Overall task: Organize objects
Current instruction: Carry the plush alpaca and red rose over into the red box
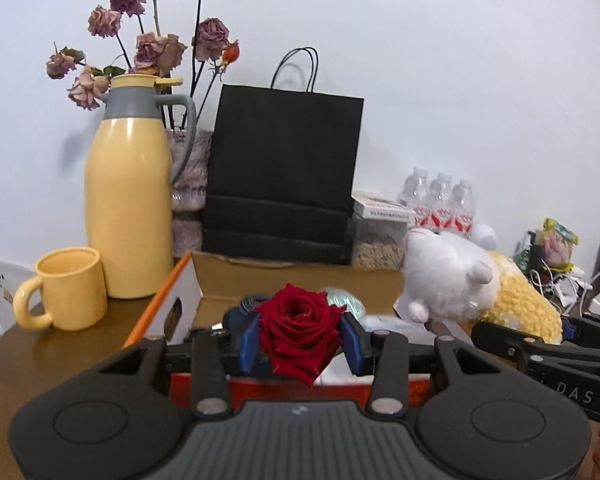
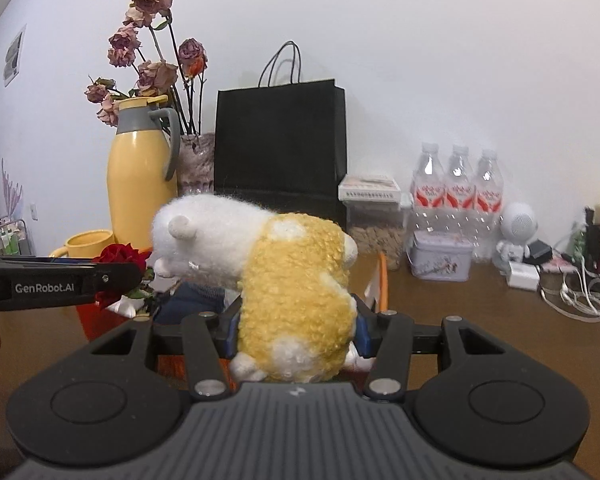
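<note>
The red rose (image 1: pixel 300 326) sits pinched between the blue pads of the left gripper (image 1: pixel 302 342), lifted above an open cardboard box (image 1: pixel 220 280) on the brown worktop (image 1: pixel 60 352); its stem is hidden behind the bloom and the gripper body. In the right wrist view only part of the rose (image 2: pixel 120 258) shows past the left gripper's black arm.

The plush toy (image 2: pixel 292 280), white at the head and yellow and woolly at the body, is clamped around its middle by the fingers of the right gripper (image 2: pixel 296 336), whose pads are mostly buried in the fur (only a blue edge shows on each side). In the left wrist view the toy (image 1: pixel 448 280) hangs just right of the rose, apart from it.

What lies inside the box is hard to make out: something dark blue and something pale, half covered by the grippers. Behind stand a yellow flask (image 1: pixel 128 200) with a yellow mug (image 1: pixel 66 288) beside it, a vase of dried roses (image 1: pixel 148 48), a black paper bag (image 1: pixel 284 172) and three water bottles (image 2: pixel 456 188). A tangle of white cables (image 2: pixel 580 296) at the far right is blurred.
</note>
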